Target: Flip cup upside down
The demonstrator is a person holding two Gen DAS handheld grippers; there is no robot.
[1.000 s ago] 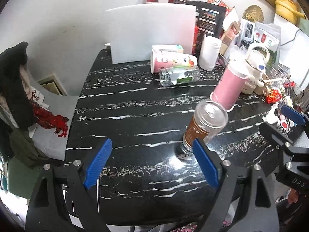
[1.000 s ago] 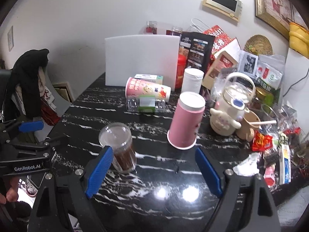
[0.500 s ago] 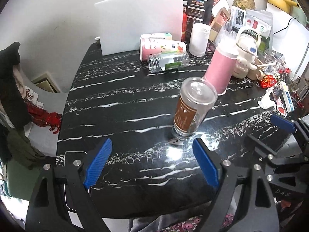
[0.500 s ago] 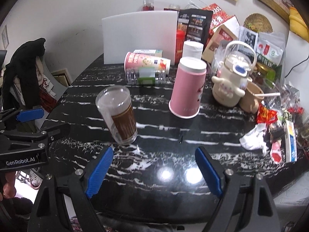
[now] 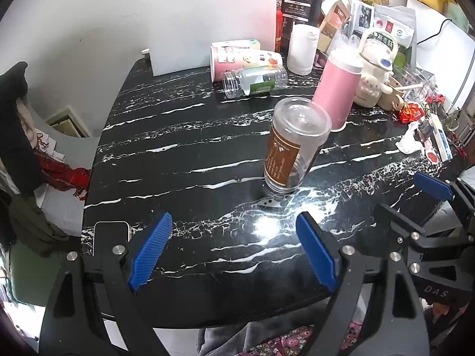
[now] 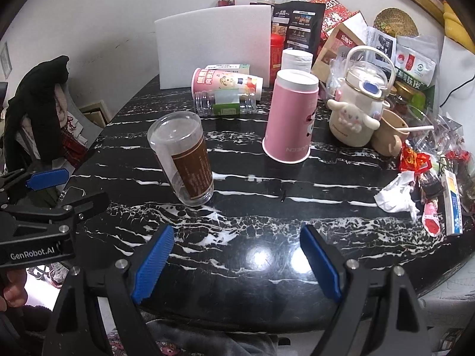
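Clear plastic cup (image 5: 294, 148) is seen standing on the black marbled table (image 5: 178, 160), right of centre in the left wrist view and left of centre in the right wrist view (image 6: 184, 160). Wider end is up, narrow end down on the table top. A flat, clear disc face with a raised rim is shown at the top; whether that end is open or closed cannot be told. A brown label with pale print is wrapped round the lower body; the upper band is left clear. Cup appears tilted in both views, which may be lens distortion.

Left gripper (image 5: 234, 252) is held low at the bottom of its frame, blue pads spread wide, nothing between them. Cup is seen above and right of the gap, apart from both pads. Right gripper (image 6: 237, 262) is likewise spread wide and empty at the bottom of its frame; cup lies above its left pad, not touched.

A pink cup (image 6: 289, 118) is stood rim-down right of the clear cup. A clear bottle (image 5: 255, 81) with green label is laid on its side behind, just beside a pink printed tube (image 5: 243, 59). A white board (image 5: 207, 20) is propped at the back. A phone (image 5: 110, 234) is seen at the table's lower left edge.
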